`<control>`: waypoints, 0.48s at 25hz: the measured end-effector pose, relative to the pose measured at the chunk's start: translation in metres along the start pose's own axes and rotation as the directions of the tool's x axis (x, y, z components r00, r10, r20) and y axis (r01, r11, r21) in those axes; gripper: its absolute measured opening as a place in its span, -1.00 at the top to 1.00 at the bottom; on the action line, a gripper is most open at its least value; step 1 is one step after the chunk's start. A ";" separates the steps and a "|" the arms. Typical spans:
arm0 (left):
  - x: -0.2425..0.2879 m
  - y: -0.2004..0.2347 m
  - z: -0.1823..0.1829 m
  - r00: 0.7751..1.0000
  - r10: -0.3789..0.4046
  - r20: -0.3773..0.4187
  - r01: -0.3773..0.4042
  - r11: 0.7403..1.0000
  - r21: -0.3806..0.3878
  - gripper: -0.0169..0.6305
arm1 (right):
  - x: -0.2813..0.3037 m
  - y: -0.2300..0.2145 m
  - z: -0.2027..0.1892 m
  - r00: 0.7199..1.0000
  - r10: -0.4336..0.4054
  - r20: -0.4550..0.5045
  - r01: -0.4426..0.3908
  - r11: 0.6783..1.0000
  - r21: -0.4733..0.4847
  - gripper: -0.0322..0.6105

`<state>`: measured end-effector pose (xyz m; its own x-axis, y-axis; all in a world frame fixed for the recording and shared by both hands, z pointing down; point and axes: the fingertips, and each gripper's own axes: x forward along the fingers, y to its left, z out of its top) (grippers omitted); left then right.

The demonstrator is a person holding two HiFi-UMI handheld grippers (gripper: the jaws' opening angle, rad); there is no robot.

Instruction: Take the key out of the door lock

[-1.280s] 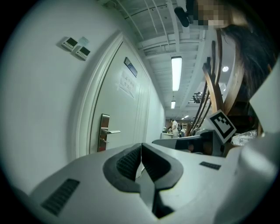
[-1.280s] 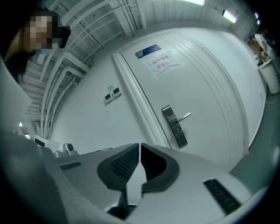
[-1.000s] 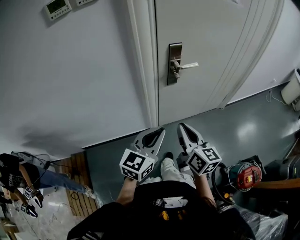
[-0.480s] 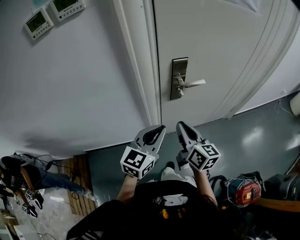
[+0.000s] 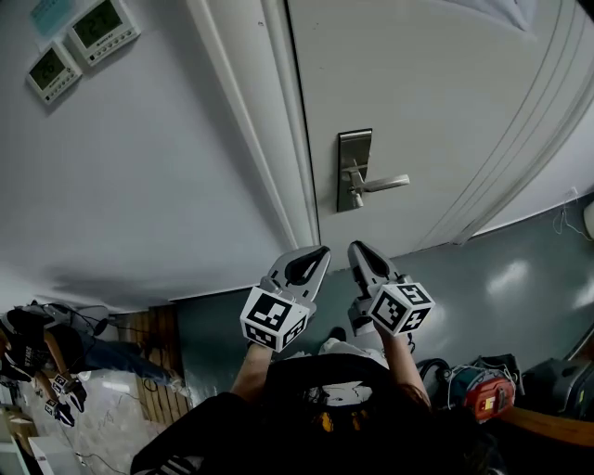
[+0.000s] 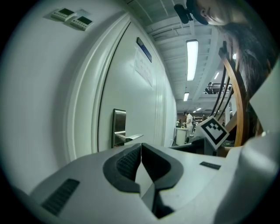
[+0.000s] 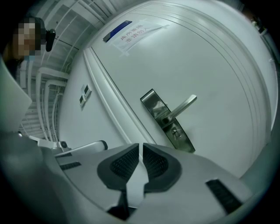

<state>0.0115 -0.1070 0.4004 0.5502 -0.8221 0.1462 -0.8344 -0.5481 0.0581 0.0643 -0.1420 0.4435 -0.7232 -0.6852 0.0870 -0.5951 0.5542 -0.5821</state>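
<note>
Brushed metal lock plate (image 5: 355, 147); smooth, seemingly painted door (image 5: 436, 83).

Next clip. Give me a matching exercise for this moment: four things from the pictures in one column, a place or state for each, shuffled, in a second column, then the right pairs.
Column one
1. silver lever door handle
2. two white wall panels with green screens
3. red machine
4. left gripper

Column two
A. on the grey floor, lower right in the head view
B. jaws together, nothing between them
C. on the metal lock plate of the white door
D. high on the wall, left of the door frame

Pairs: 1-C, 2-D, 3-A, 4-B
</note>
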 end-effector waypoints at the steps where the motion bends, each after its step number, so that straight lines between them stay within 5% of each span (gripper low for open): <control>1: 0.003 0.000 0.000 1.000 0.000 -0.003 0.000 1.000 0.002 0.92 | 0.002 -0.003 0.000 1.000 0.001 -0.002 -0.001 1.000 0.007 0.86; 12: 0.017 0.006 -0.011 0.999 0.023 -0.034 -0.023 1.000 -0.018 0.92 | 0.010 -0.025 -0.003 1.000 -0.004 -0.030 0.005 0.999 0.048 0.86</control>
<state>0.0154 -0.1232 0.4142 0.5297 -0.8287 0.1810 -0.8475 -0.5258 0.0727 0.0705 -0.1613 0.4618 -0.7312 -0.6726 0.1138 -0.5815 0.5274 -0.6195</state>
